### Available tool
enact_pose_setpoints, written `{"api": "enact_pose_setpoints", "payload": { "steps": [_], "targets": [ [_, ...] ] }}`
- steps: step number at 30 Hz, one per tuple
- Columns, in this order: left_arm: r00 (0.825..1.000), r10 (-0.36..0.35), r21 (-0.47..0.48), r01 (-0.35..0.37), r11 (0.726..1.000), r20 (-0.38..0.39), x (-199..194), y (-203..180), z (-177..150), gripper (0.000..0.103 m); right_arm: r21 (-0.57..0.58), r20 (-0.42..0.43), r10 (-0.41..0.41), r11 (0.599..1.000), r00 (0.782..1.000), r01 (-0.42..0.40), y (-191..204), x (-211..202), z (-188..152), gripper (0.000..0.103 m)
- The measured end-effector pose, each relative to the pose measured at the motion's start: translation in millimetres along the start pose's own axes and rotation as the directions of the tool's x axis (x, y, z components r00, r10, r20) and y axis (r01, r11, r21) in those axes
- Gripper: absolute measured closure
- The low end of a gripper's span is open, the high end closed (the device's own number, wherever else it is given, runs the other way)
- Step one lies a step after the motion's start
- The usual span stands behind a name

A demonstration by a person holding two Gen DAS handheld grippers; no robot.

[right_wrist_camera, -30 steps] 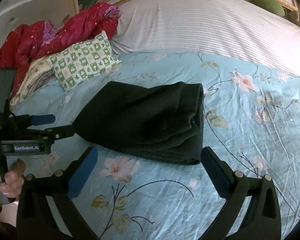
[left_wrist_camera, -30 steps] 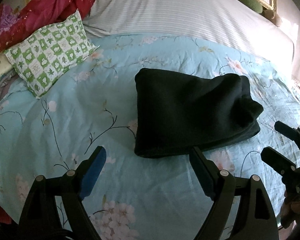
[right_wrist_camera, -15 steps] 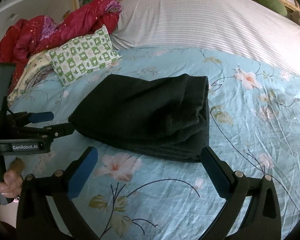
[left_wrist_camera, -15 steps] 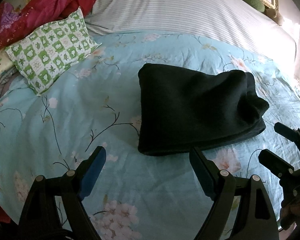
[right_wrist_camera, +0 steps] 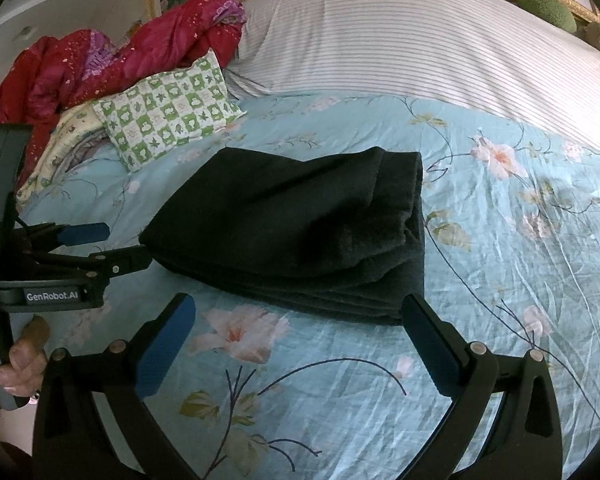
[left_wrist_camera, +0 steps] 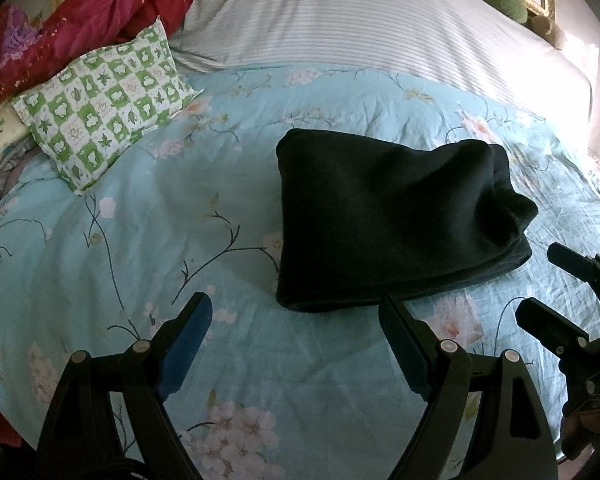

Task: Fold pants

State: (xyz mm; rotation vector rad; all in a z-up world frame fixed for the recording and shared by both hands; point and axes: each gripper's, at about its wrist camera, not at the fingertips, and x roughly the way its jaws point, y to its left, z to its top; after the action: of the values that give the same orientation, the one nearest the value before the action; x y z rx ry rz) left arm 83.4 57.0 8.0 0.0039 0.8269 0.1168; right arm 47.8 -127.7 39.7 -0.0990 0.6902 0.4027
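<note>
While both grippers hang above the near edge of the bed, the pants (left_wrist_camera: pixel 392 216) lie folded into one thick, soft, dark slab, roughly rectangular, on a light blue floral sheet (left_wrist_camera: pixel 140 240) (its cotton finely creased). In the right wrist view the stacked layers show along the near edge of the pants (right_wrist_camera: pixel 300 232).

The left gripper (left_wrist_camera: pixel 296 340) has its two blue-padded fingers (left_wrist_camera: pixel 188 336) spread wide, holding nothing; the right-hand finger's tip stands at the pants' near edge, though contact cannot be told. The right gripper (right_wrist_camera: pixel 300 336) is likewise wide apart and empty, one finger (right_wrist_camera: pixel 428 332) tip at the slab's near corner.

Behind lie one green-and-white checked pillow (left_wrist_camera: pixel 104 104), one crumpled red quilt (left_wrist_camera: pixel 100 16) and one long striped bolster (left_wrist_camera: pixel 360 20).
</note>
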Motion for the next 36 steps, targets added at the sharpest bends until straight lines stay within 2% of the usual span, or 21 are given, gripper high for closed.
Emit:
{"api": "enact_pose_setpoints", "payload": {
  "steps": [36],
  "targets": [
    [1.000,0.004,0.002,-0.004,1.000,0.025,-7.7,-0.3,3.6,0.017,-0.001,0.019,0.017,1.000,1.000,-0.017,7.5,-3.0,9.9,0.000]
  ]
}}
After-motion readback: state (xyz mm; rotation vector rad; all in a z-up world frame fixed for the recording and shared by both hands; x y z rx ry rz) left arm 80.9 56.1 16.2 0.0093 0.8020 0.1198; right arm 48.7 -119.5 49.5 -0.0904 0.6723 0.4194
